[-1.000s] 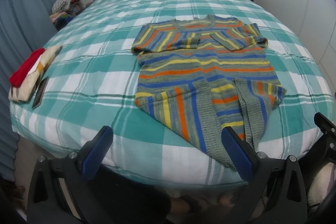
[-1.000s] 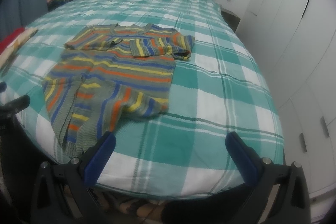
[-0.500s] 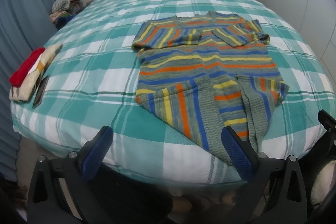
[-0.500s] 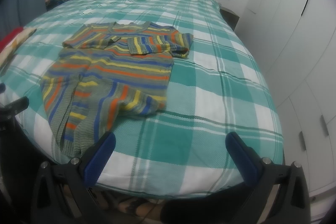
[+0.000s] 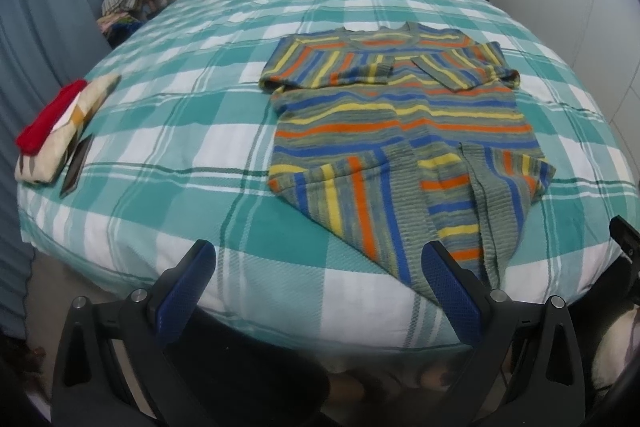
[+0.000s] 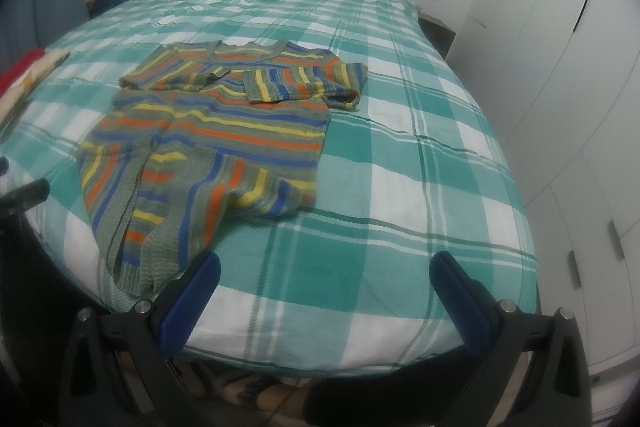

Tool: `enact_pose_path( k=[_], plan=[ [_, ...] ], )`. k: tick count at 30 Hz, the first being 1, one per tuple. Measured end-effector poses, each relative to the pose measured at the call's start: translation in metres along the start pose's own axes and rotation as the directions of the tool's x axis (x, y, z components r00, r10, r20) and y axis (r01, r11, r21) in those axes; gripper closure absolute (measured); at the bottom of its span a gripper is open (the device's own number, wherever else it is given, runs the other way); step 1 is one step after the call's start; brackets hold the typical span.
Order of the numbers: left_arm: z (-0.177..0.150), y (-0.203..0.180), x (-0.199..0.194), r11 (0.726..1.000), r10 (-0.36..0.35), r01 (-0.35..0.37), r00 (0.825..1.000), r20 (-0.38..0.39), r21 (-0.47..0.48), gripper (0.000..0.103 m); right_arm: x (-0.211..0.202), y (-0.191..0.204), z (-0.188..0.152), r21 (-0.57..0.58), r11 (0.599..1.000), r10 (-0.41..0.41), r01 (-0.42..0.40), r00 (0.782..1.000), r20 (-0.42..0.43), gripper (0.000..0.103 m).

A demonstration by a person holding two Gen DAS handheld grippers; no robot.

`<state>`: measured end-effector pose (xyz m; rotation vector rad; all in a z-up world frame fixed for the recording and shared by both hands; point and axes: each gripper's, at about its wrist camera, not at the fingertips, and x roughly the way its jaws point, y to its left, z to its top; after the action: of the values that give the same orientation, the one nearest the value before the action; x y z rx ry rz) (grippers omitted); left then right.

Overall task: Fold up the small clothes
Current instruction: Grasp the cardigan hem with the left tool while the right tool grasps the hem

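Striped knit sweater (image 5: pixel 400 147) lay flat on the checked bedspread (image 5: pixel 180 131), centre-right of the left wrist frame and centre-left of the right wrist frame (image 6: pixel 212 139). Both sleeves were folded across the chest; the hem draped over the near bed edge.

Left gripper (image 5: pixel 316 287) was spread wide, holding nothing. Right gripper (image 6: pixel 324 291) likewise (both short of the cloth).

Judged soft, limp, fairly light, and not slippery; the knit will likely sag and stretch if lifted by one point. Best hold: the two lower hem corners, one per gripper, pinching the ribbed edge.
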<state>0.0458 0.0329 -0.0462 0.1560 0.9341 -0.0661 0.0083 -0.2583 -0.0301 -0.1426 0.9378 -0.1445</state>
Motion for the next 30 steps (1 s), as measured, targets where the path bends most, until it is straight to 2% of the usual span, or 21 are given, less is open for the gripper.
enact_pose_path(
  k=[4, 7, 10, 12, 15, 17, 18, 19, 20, 21, 22, 24, 27, 30],
  plan=[
    [0.002, 0.010, 0.007, 1.000, -0.031, 0.030, 0.999, -0.017, -0.007, 0.000, 0.001, 0.002, -0.002, -0.022, 0.999, 0.042, -0.042, 0.999, -0.005, 0.000],
    [0.006, 0.016, 0.018, 0.991, -0.127, 0.126, 0.991, -0.039, -0.036, 0.000, 0.009, 0.004, -0.001, -0.029, 0.988, 0.151, -0.152, 0.988, -0.028, 0.000],
    [0.014, -0.004, 0.036, 0.980, -0.199, 0.200, 0.978, -0.068, 0.001, 0.000, 0.025, 0.007, 0.006, -0.035, 0.980, 0.193, -0.194, 0.980, -0.046, 0.000],
    [0.018, -0.026, 0.049, 0.980, -0.184, 0.188, 0.981, -0.060, 0.063, 0.000, 0.037, 0.010, 0.016, -0.044, 0.979, 0.197, -0.200, 0.979, -0.051, 0.000],
    [0.020, -0.057, 0.077, 0.977, -0.114, 0.122, 0.992, -0.055, 0.175, 0.001, 0.041, 0.005, 0.026, -0.014, 0.978, 0.205, -0.206, 0.977, -0.055, 0.000],
    [0.018, -0.068, 0.096, 0.974, -0.054, 0.065, 0.997, -0.058, 0.215, 0.003, 0.036, 0.001, 0.026, -0.006, 0.981, 0.196, -0.196, 0.980, -0.037, 0.000],
    [0.016, -0.068, 0.101, 0.974, -0.043, 0.056, 0.997, -0.064, 0.217, 0.008, 0.033, -0.001, 0.025, -0.010, 0.982, 0.189, -0.189, 0.982, -0.033, 0.000],
    [0.015, -0.067, 0.107, 0.977, -0.045, 0.061, 0.996, -0.080, 0.206, 0.020, 0.032, -0.002, 0.022, -0.015, 0.984, 0.178, -0.179, 0.983, -0.032, 0.000],
    [0.013, -0.062, 0.109, 0.980, -0.080, 0.096, 0.992, -0.094, 0.175, 0.024, 0.032, -0.005, 0.021, -0.014, 0.985, 0.173, -0.174, 0.984, -0.036, 0.000],
    [0.013, -0.056, 0.108, 0.981, -0.131, 0.143, 0.987, -0.098, 0.128, 0.037, 0.032, -0.007, 0.015, -0.008, 0.985, 0.170, -0.171, 0.985, -0.042, 0.000],
    [0.013, -0.053, 0.106, 0.982, -0.144, 0.153, 0.986, -0.089, 0.108, 0.060, 0.033, -0.010, 0.012, -0.001, 0.985, 0.174, -0.175, 0.983, -0.048, 0.000],
    [0.012, -0.048, 0.097, 0.982, -0.155, 0.162, 0.985, -0.069, 0.101, 0.093, 0.036, -0.013, 0.008, 0.009, 0.981, 0.194, -0.194, 0.979, -0.060, 0.000],
    [0.005, -0.029, 0.081, 0.974, -0.221, 0.223, 0.973, -0.062, 0.034, 0.096, 0.040, -0.009, 0.008, 0.003, 0.973, 0.230, -0.231, 0.971, -0.069, 0.000],
    [-0.011, -0.006, 0.067, 0.963, -0.269, 0.268, 0.961, -0.064, -0.033, 0.096, 0.041, 0.005, 0.021, -0.034, 0.948, 0.316, -0.318, 0.948, -0.050, 0.000]
  ],
)
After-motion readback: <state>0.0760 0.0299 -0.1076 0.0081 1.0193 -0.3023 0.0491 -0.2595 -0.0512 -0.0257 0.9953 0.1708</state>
